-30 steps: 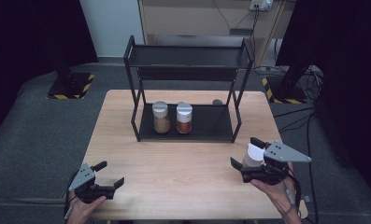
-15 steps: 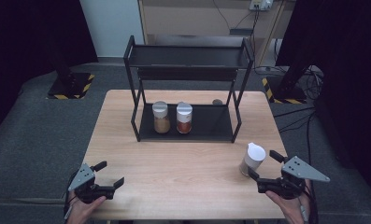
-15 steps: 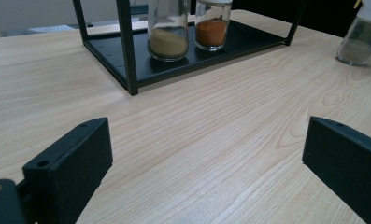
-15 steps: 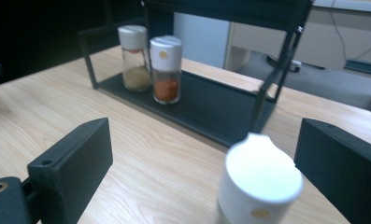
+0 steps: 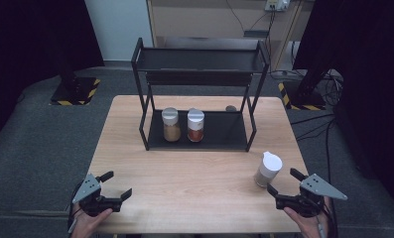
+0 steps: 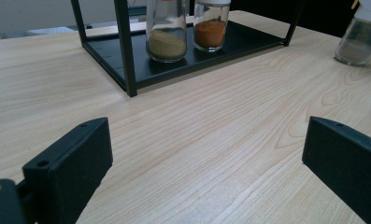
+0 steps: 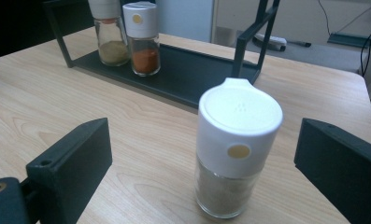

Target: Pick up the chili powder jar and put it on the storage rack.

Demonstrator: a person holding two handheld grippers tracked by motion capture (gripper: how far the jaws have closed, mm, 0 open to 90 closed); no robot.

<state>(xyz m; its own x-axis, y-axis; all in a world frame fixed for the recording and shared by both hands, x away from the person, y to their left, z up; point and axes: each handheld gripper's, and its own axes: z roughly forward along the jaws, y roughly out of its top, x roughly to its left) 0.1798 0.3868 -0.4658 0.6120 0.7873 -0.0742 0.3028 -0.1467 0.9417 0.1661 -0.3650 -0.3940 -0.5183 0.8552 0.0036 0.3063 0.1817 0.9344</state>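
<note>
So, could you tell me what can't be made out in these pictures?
- The small dark object behind the rack in the high view: too small to identify.
- The jar of yellowish spice and the jar of orange spice in the left gripper view: caps cut off by the top edge.
- The jar on the table: contents blurred in the right gripper view.

- The high view looks forward and down from above the near edge of the light wooden table [image 5: 194,178], taking in the whole top.
- The left gripper view sits low over the wood, facing the black metal two-tier rack [image 6: 127,60].
- The right gripper view sits low, close to a white-capped glass spice jar [image 7: 237,149].
- All three views share the rack and that jar.
</note>
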